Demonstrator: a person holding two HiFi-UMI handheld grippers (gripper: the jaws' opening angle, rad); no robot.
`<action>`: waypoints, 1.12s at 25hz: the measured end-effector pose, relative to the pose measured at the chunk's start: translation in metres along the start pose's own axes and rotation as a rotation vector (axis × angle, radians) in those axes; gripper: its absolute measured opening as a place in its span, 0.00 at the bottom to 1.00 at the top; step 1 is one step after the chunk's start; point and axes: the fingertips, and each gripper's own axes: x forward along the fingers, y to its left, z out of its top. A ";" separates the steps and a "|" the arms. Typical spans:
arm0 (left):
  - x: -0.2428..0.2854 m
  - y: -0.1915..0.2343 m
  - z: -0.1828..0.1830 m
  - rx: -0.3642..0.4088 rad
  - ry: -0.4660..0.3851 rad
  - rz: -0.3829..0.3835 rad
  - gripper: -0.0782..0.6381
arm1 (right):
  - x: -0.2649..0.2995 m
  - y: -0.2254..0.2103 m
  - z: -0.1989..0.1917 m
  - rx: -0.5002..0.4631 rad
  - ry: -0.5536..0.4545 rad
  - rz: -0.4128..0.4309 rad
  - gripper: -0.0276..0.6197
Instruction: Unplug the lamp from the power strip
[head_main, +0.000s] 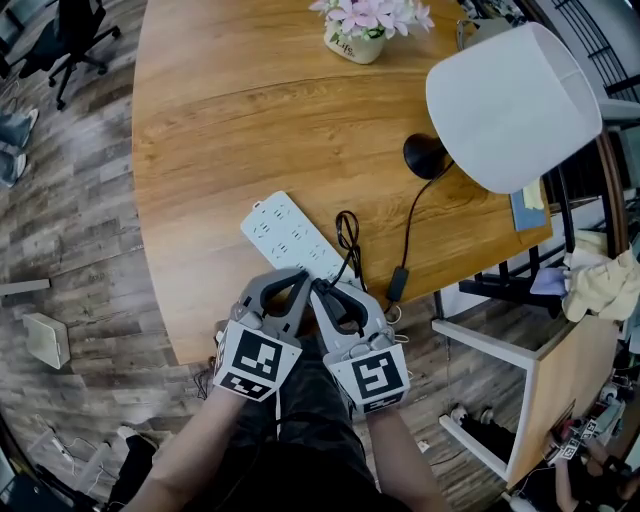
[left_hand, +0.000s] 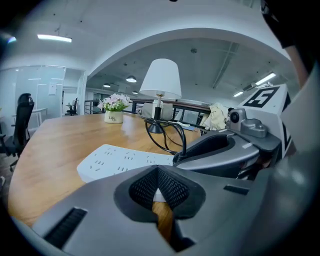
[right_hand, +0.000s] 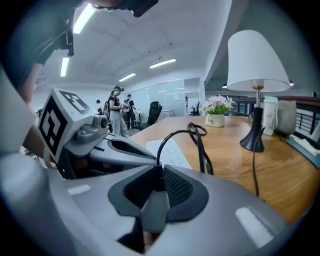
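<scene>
At the near edge of the surface (head_main: 220, 110), my left hand-held gripper (left_hand: 159, 192) is pressed onto the near end of the white power strip (head_main: 285, 232), steadying it. My right hand-held gripper (right_hand: 155, 192) pinches the black plug (right_hand: 156, 181), whose cord (head_main: 347, 240) loops off toward the lamp (head_main: 510, 105). So both grips look set. I cannot see whether the plug has left its socket, and I judge the pull itself remains.

The cream flower pot (left_hand: 114, 118) at the far side of the table bears dark lettering that appears to read "Life". No other text is legible.
</scene>
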 end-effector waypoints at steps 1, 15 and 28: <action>0.000 0.000 0.000 -0.001 0.001 -0.003 0.10 | -0.001 -0.001 -0.002 0.019 0.008 0.013 0.15; 0.003 0.002 0.003 -0.009 -0.016 -0.004 0.10 | -0.001 0.001 0.002 0.022 -0.015 -0.008 0.15; 0.005 0.005 0.004 -0.027 -0.009 -0.019 0.10 | 0.001 0.009 0.004 -0.228 -0.003 -0.120 0.14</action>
